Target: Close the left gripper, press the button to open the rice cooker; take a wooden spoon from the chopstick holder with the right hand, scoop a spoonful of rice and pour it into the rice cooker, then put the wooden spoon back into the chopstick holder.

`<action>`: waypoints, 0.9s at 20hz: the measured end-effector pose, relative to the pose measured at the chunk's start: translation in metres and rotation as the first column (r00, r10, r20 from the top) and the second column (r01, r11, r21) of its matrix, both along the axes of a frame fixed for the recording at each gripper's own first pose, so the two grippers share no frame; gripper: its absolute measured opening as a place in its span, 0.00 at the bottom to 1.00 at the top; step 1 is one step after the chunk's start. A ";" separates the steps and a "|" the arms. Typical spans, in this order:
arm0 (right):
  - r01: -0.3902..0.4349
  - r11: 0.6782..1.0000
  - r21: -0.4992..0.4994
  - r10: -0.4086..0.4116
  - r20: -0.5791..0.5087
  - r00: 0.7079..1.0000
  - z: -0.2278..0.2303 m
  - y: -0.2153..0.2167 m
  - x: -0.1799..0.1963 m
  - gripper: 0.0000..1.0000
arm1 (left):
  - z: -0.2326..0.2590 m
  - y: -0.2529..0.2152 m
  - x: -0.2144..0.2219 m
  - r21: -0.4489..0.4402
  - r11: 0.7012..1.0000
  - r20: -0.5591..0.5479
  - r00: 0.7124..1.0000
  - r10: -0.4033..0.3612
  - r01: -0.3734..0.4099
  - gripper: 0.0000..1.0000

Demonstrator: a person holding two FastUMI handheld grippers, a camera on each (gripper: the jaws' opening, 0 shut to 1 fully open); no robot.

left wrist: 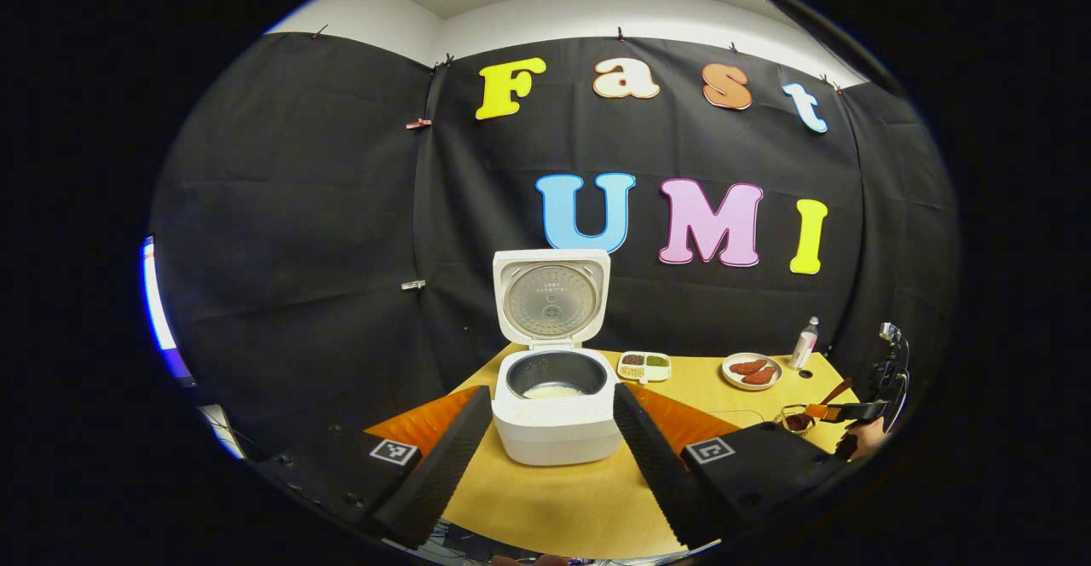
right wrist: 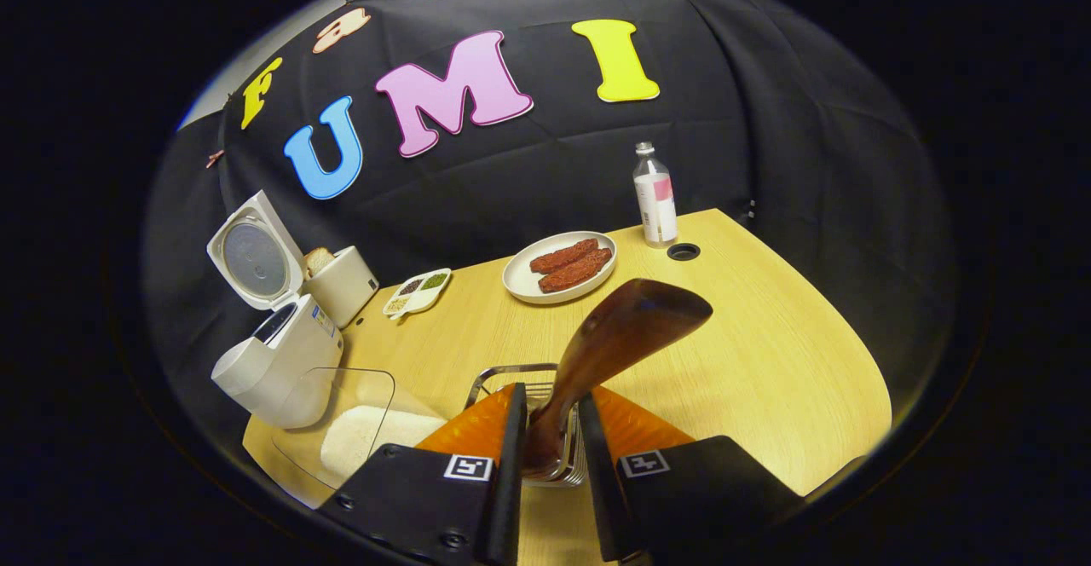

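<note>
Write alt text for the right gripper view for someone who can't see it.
The right gripper is closed on the handle of a wooden spoon standing in the wire chopstick holder on a wooden table. To the left sit a clear container of rice and the rice cooker, lid open; a plate of food lies behind.

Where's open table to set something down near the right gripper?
Free: the bare table right of the chopstick holder, in front of the plate and bottle. Crowded: left side, where the rice container, rice cooker and condiment dish sit close.
</note>
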State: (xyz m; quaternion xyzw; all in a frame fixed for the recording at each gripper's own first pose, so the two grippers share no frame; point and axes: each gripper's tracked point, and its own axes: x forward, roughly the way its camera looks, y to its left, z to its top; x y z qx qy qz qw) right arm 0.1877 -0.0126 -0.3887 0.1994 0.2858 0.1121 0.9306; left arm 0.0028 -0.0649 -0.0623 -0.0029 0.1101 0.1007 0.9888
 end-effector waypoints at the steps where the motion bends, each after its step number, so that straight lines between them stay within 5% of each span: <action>1: -0.005 1.000 -0.008 0.005 0.008 1.000 -0.001 0.004 0.003 0.29 | 0.000 0.003 -0.001 -0.001 1.000 -0.001 1.000 0.005 -0.005 0.98; 15: -0.096 0.995 -0.040 0.096 -0.011 0.995 -0.002 0.024 -0.004 0.33 | -0.007 0.021 -0.011 -0.028 0.999 -0.018 0.999 0.028 -0.028 0.98; 17: -0.087 0.996 -0.023 0.086 -0.017 0.996 -0.001 0.020 -0.003 0.19 | -0.007 0.023 -0.012 -0.024 0.999 -0.015 0.999 0.031 -0.031 0.98; 18: -0.077 0.997 -0.025 0.077 -0.020 0.997 -0.003 0.017 -0.002 0.20 | -0.007 0.023 -0.012 -0.023 0.999 -0.013 0.999 0.031 -0.031 0.98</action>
